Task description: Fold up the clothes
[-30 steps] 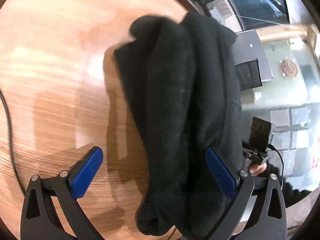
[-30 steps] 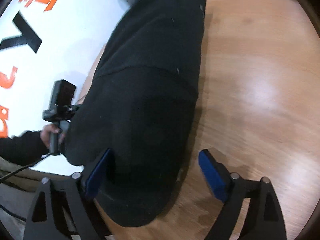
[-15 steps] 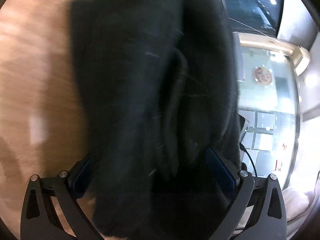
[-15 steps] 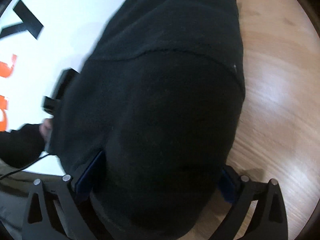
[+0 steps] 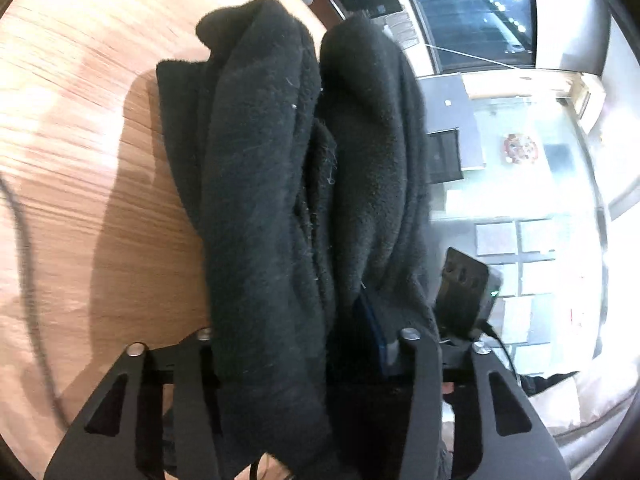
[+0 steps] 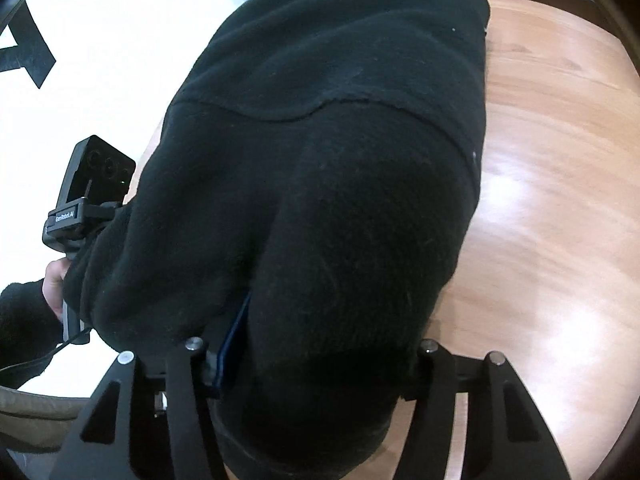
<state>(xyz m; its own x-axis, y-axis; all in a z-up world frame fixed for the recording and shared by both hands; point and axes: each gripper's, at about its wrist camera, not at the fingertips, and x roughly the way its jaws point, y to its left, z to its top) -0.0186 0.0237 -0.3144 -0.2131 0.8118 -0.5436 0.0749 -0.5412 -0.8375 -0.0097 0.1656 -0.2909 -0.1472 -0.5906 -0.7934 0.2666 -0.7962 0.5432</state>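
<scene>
Left wrist: black fleece (image 5: 272, 184) bunched between closing left tongs (image 5: 292, 332)

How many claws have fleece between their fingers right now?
2. The left claw is shut on one end of the black fleece garment; the right claw grips its other end above the wooden table.

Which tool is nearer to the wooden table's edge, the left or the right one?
Left. The left tool grips the black garment beside the table edge; the right tool grips it further in.
</scene>
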